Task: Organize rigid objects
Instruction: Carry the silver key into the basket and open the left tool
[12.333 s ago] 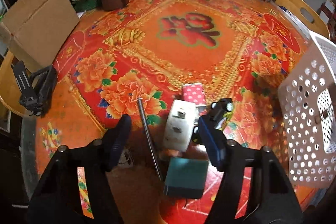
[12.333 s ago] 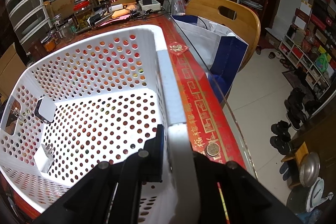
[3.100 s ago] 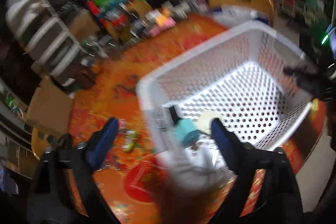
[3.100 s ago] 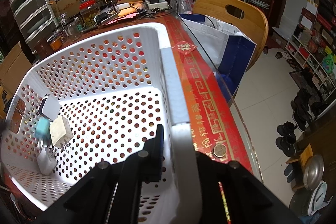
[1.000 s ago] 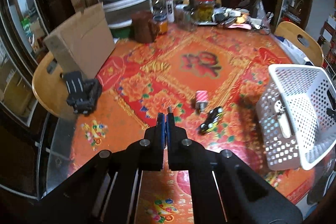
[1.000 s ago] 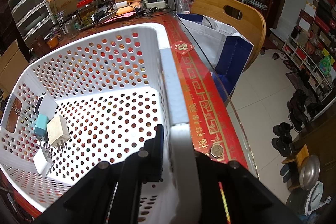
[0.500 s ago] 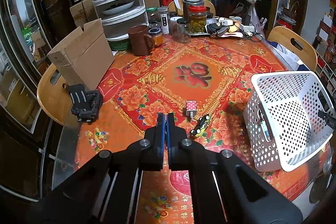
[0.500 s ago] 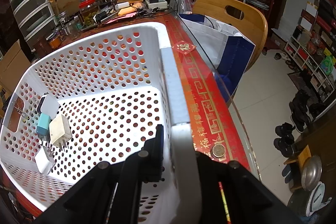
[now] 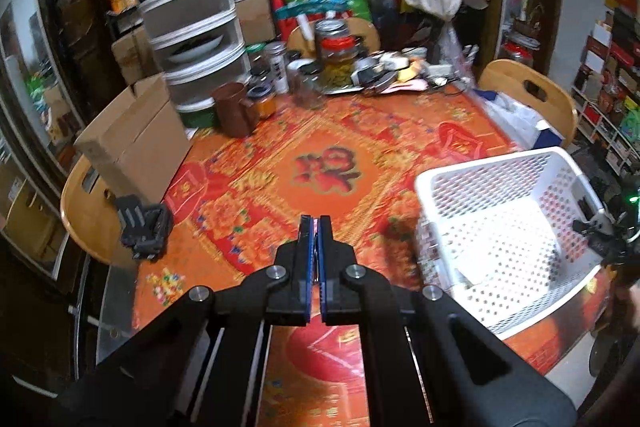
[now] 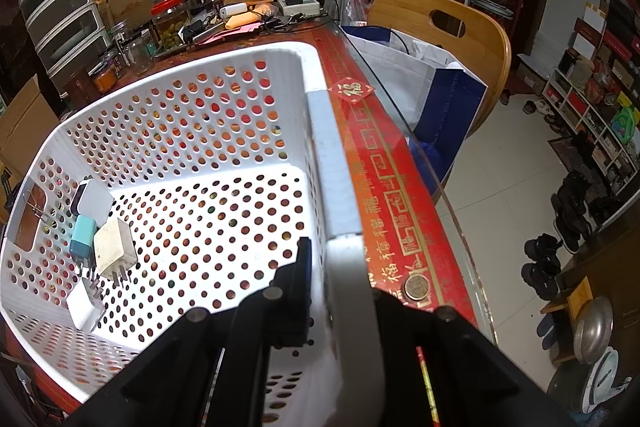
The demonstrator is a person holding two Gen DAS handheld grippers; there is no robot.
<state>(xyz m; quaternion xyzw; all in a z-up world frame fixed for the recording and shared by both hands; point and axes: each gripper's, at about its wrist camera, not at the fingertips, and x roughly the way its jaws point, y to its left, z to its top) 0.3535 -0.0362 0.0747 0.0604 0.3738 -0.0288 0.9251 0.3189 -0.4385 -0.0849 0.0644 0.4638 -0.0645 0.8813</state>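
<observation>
- The right tool [image 10: 320, 267] is clamped on the near rim of the white perforated basket [image 10: 192, 107], one finger inside the wall and one outside; judging by this, it is there to steady the basket while things are dropped in.
- The left tool [image 9: 315, 247] is pressed fully together with nothing between its pads, high over the bench [image 9: 248, 187], which suits a hand between pick-ups.
- Four plug adapters lie in the basket's far corner: a white one [image 10: 94, 201], a teal one [image 10: 83, 239], a cream one [image 10: 114, 247] and another white one [image 10: 86, 303], bunched together.
- The basket sits at the bench edge, near the right hand.
- The left view is blurred; what remains on the floral cloth is hard to tell.
</observation>
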